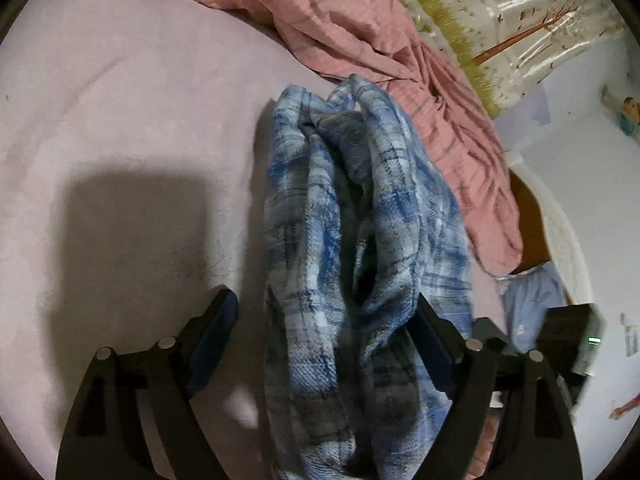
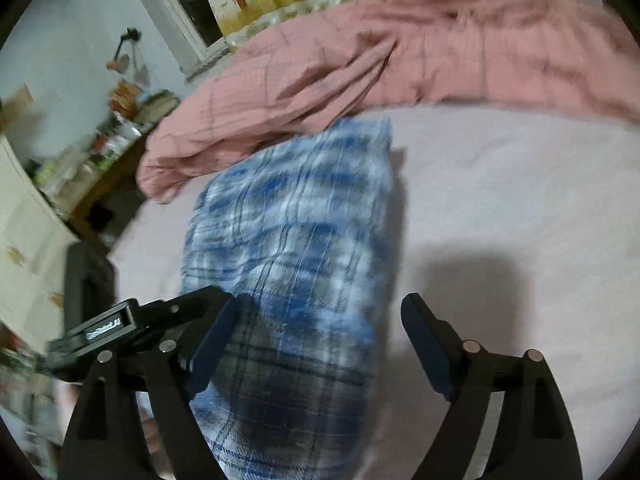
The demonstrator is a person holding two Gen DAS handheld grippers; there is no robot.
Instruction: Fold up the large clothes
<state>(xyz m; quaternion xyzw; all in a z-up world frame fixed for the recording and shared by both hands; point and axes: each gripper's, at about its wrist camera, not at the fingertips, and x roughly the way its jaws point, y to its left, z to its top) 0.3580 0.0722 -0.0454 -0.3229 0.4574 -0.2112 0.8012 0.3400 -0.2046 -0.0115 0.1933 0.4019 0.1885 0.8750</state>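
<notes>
A blue and white plaid garment (image 1: 360, 220) lies bunched in long folds on the pale pink bed sheet (image 1: 140, 120). My left gripper (image 1: 324, 320) stands open astride its near end; the left finger is clear of the cloth, and the right finger (image 1: 430, 332) rests against its edge. In the right wrist view the same garment (image 2: 296, 208) looks like a folded oblong, blurred. My right gripper (image 2: 320, 312) is open over its near end, the cloth running under the left finger (image 2: 216, 328) while the right finger stands over bare sheet (image 2: 500, 184).
A rumpled pink quilt (image 1: 360, 28) (image 2: 380, 60) lies along the far side of the garment. Beyond the bed edge are a cluttered wooden desk (image 2: 108, 148), a white wall and a light blue cloth (image 1: 528, 300). The other gripper's black body (image 2: 100, 328) shows at the left.
</notes>
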